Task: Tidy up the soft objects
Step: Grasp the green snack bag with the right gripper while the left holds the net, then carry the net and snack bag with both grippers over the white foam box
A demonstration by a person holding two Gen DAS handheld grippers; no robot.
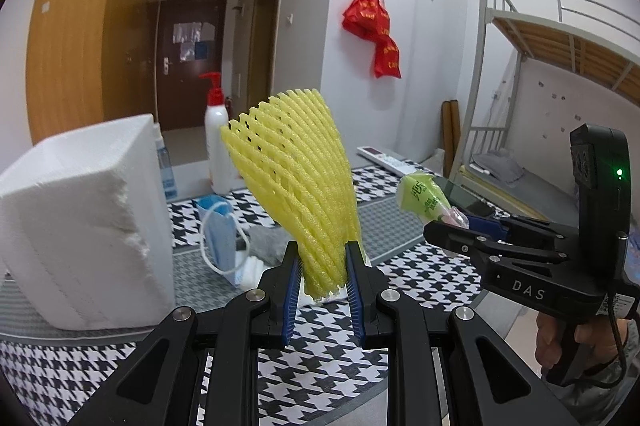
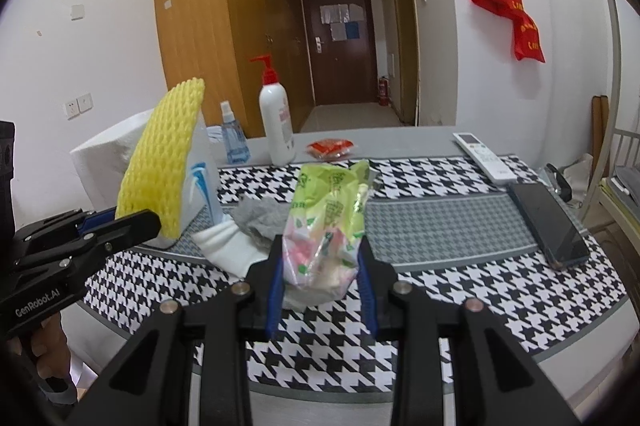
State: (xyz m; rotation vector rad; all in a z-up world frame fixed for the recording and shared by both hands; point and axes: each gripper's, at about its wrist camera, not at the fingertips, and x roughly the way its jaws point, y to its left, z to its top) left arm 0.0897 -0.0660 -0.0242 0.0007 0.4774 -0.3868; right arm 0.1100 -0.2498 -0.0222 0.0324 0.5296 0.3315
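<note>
Left gripper [image 1: 322, 276] pinching base of yellow foam fruit-net sleeve [image 1: 298, 182], held upright above houndstooth tablecloth [image 1: 320, 370], beside white foam block [image 1: 80, 226]; best kept low on the bunched end, squeeze steady. Right gripper [image 2: 320, 286] pinching lower end of crinkly green-and-clear plastic tissue packet [image 2: 328, 222], clear of grey sock [image 2: 256, 216] and white cloth [image 2: 228, 246]; likely carried level, unhurried.

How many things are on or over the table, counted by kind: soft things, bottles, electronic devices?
Soft things: 4 (yellow foam net, green packet, grey cloth, face mask)
Bottles: 2 (pump bottle, spray bottle)
Devices: 2 (remote, phone)
Total: 8
</note>
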